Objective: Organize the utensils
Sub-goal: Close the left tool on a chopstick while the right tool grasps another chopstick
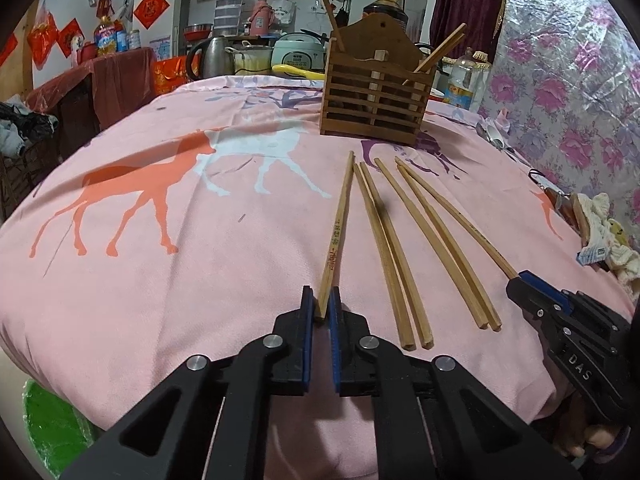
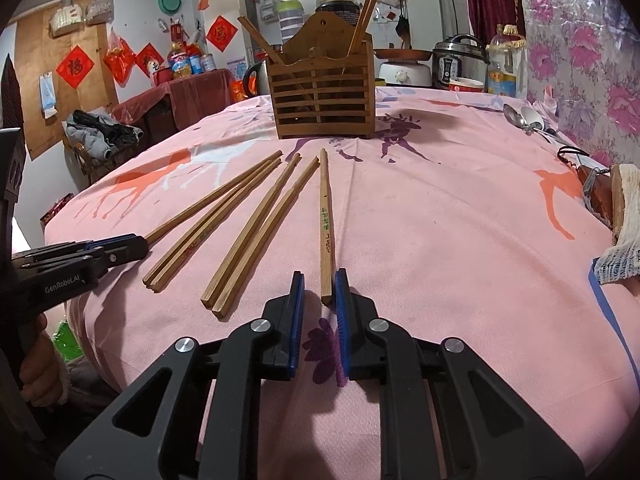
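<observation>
My left fingers (image 1: pixel 323 300) pinch the near end of the leftmost chopstick (image 1: pixel 338 236), blue pads tight on both sides of it. My right fingers (image 2: pixel 319 286) sit narrow around the near end of the rightmost chopstick (image 2: pixel 326 232); the right pad touches it, a slim gap shows at the left pad, so I cannot tell if the grip is firm. Both chopsticks lie flat on the pink deer-print cloth over the tabletop (image 1: pixel 168 264). Between them lie four more chopsticks, in two pairs (image 1: pixel 390 252) (image 1: pixel 440 240), also flat, fanned toward the wooden utensil holder (image 1: pixel 378 88) at the far side. The holder stands upright, a few chopsticks already in it. Spoons (image 2: pixel 528 118) lie far right, near the floral wall covering.
</observation>
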The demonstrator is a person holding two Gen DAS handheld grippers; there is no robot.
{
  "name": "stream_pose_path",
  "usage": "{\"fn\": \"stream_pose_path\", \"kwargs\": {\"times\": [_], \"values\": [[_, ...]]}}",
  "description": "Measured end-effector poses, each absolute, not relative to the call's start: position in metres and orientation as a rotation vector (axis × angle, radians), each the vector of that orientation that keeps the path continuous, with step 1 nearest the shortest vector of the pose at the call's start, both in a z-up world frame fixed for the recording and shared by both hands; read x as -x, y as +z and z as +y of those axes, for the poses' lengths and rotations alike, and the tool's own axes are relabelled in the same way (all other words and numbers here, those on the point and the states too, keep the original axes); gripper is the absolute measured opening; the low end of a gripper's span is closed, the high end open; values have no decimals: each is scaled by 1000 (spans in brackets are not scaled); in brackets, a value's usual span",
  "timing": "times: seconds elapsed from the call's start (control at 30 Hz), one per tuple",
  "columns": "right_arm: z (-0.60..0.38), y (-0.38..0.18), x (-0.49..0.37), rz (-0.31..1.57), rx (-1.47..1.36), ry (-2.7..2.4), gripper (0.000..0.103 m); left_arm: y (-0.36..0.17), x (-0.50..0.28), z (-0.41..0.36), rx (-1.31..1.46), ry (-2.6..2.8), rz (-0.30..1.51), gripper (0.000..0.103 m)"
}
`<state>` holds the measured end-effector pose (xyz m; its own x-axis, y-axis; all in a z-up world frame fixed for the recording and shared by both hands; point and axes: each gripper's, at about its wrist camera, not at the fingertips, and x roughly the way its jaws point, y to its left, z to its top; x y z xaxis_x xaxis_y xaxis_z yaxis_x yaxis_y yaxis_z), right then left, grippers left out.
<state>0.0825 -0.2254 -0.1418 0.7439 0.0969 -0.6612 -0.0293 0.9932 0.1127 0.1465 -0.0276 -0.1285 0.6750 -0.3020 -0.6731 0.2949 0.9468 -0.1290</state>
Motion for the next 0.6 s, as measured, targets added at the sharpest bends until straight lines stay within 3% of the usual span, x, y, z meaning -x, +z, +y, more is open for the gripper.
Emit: {"fn": "stream_pose_path", "kwargs": {"times": [0.1, 0.6], "values": [[-230, -141, -82, 727, -124, 70, 7, -126, -145, -26, 20, -345, 764, 7], [-243, -102, -64, 599, -153, 63, 6, -89, -129, -21, 29, -349, 714, 6]]}}
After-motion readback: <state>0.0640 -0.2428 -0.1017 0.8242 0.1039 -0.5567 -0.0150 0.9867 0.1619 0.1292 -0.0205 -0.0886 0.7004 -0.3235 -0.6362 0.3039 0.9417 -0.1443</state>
